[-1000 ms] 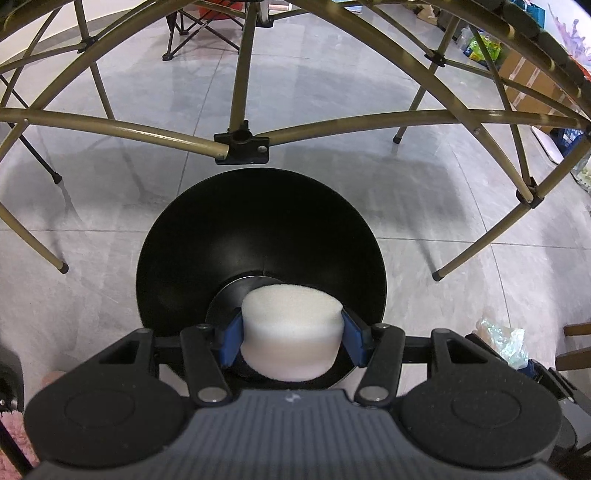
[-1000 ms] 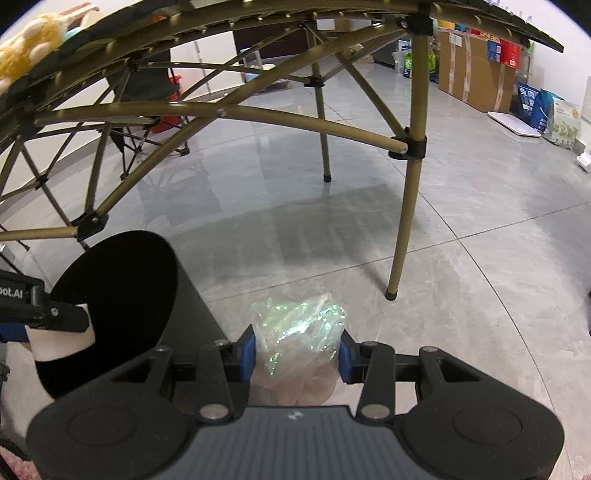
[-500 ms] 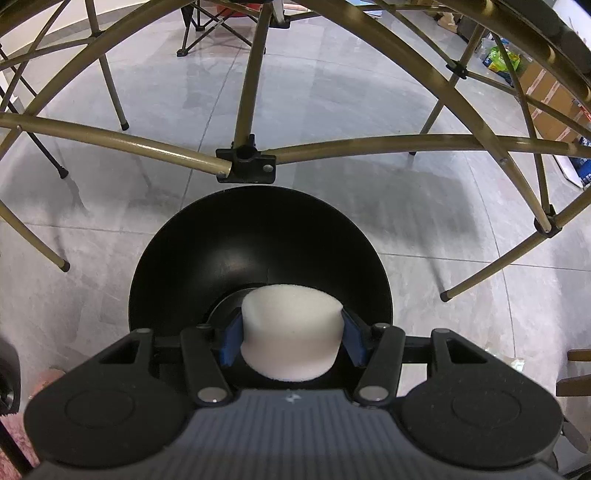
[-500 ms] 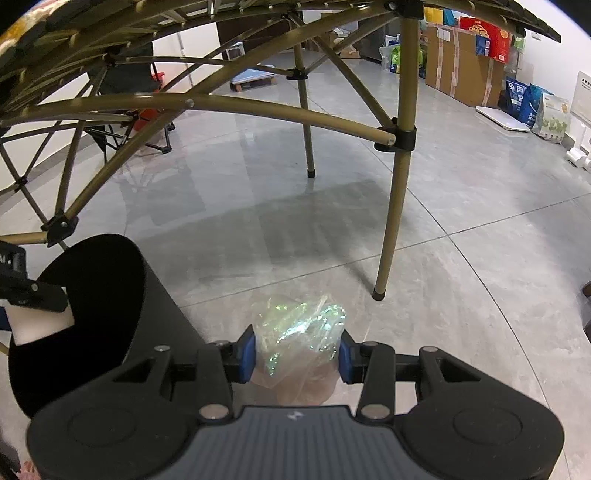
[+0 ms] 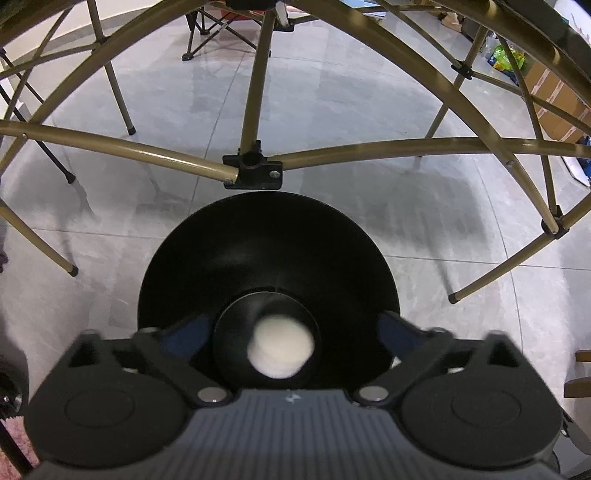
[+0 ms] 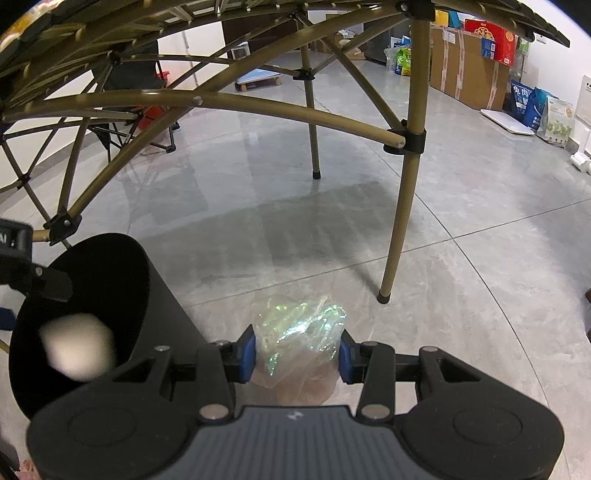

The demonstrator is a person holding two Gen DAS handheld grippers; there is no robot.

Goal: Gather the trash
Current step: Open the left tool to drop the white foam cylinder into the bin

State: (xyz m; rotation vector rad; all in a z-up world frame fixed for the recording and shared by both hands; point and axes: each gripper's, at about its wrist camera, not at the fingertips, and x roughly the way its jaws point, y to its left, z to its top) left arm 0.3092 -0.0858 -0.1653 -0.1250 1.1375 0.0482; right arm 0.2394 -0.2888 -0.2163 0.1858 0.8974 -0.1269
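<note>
A black round trash bin (image 5: 266, 258) stands on the floor under a folding table. My left gripper (image 5: 291, 328) is open right above its mouth. A white foam cylinder (image 5: 281, 347) is blurred inside the bin, free of the fingers; it also shows in the right wrist view (image 6: 79, 349), inside the bin (image 6: 159, 306). My right gripper (image 6: 297, 354) is shut on a crumpled clear iridescent plastic bag (image 6: 299, 325), held to the right of the bin, above the floor.
Gold metal table legs and cross braces (image 5: 255, 162) span just above and beyond the bin. One leg (image 6: 400, 221) stands right of the bag. Cardboard boxes and bags (image 6: 476, 62) line the far right wall. A folding chair (image 5: 218, 22) stands behind.
My left gripper has opened and let go of the white foam cylinder, which has dropped into the bin. My right gripper still holds the plastic bag and has hardly moved.
</note>
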